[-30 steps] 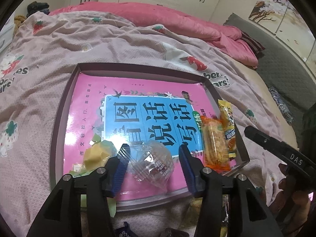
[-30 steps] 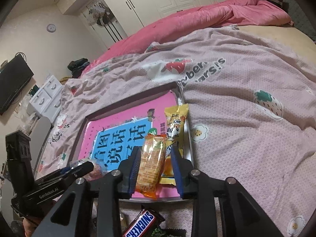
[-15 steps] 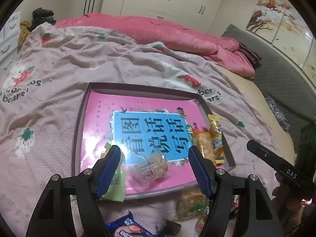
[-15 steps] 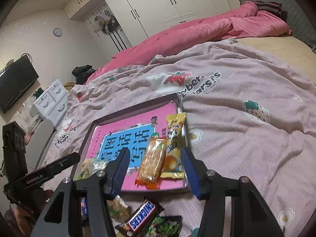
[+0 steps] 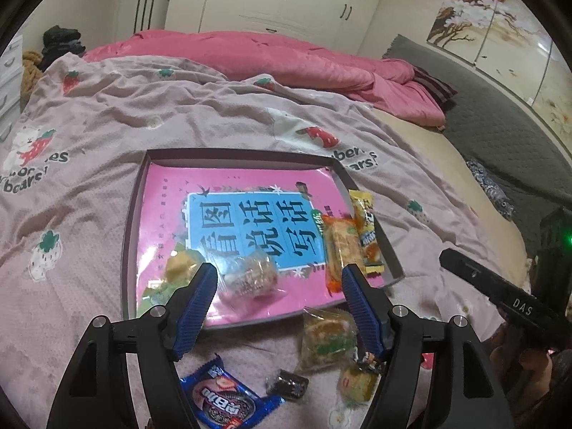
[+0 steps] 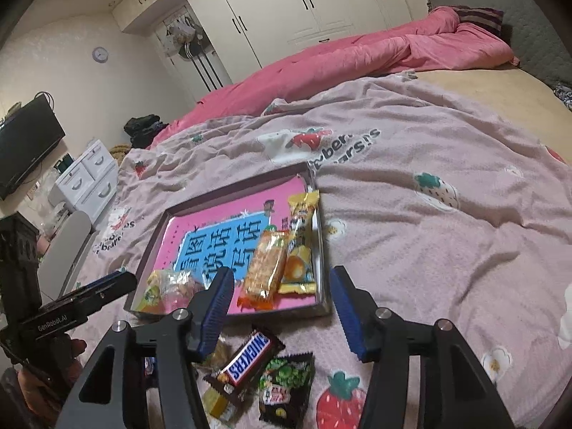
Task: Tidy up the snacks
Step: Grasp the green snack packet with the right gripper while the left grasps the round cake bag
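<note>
A shallow tray (image 5: pixel 133 214) (image 6: pixel 228 188) lined with a pink and blue book lies on the bed. On it rest a clear-wrapped round snack (image 5: pixel 250 279), a yellow-green snack (image 5: pixel 178 268) (image 6: pixel 164 286), an orange bar (image 5: pixel 343 250) (image 6: pixel 266 266) and a yellow packet (image 5: pixel 368 228) (image 6: pixel 300 243). My left gripper (image 5: pixel 279 268) hovers open above the tray's near edge, just short of the clear snack, holding nothing. My right gripper (image 6: pixel 281 271) is open too, drawn back from the orange bar, jaws empty. Each gripper shows in the other's view, the right gripper (image 5: pixel 493 293) and the left gripper (image 6: pixel 82 296).
Loose snacks lie on the strawberry-print blanket (image 5: pixel 89 125) in front of the tray: a blue biscuit packet (image 5: pixel 225 400), a small dark candy (image 5: pixel 287 388), a green-yellow packet (image 5: pixel 327 339), a Snickers bar (image 6: pixel 250 361), a green packet (image 6: pixel 284 382). A pink duvet (image 5: pixel 286 60) lies behind.
Both grippers opened, letting go of the clear-wrapped snack and the orange bar, then pulled back and up from the tray. The loose snacks in front came into view.
</note>
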The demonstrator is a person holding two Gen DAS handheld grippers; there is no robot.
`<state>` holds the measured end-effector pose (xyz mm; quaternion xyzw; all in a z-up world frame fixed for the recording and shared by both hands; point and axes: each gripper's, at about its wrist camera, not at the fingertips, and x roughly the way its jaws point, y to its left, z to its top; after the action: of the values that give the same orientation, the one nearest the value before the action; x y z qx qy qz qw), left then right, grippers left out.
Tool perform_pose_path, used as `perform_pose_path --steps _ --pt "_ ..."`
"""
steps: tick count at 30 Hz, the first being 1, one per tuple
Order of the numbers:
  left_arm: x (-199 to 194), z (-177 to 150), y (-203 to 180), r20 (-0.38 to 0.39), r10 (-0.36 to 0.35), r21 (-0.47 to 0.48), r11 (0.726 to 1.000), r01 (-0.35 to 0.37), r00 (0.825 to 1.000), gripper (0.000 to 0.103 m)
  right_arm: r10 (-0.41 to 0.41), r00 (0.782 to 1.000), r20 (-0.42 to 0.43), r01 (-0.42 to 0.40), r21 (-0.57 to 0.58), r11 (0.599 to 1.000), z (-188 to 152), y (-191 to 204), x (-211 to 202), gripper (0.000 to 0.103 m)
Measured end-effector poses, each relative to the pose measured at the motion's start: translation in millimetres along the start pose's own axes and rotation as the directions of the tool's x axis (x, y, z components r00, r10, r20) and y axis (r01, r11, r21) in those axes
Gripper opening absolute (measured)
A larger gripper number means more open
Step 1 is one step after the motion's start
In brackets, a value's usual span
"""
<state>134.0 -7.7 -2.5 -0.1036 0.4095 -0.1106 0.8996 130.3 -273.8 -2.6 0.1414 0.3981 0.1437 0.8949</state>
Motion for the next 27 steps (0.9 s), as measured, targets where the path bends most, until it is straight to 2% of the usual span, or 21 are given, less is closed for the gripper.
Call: perform_pose_path --steps 10,27 --pt "0.9 -10.7 -12.7 -0.036 -0.010 0.038 0.999 0.011 0.999 0.074 -0.060 0.997 -0.045 0.056 -0.086 0.995 -22.5 19.9 -5.5 0.055" --pt "17.2 -33.3 -30.5 -0.122 -0.021 0.085 0.996 0.032 0.992 0.074 -0.101 0.985 -0.138 0.087 -0.103 0.991 -48.3 20.1 -4.0 0.055"
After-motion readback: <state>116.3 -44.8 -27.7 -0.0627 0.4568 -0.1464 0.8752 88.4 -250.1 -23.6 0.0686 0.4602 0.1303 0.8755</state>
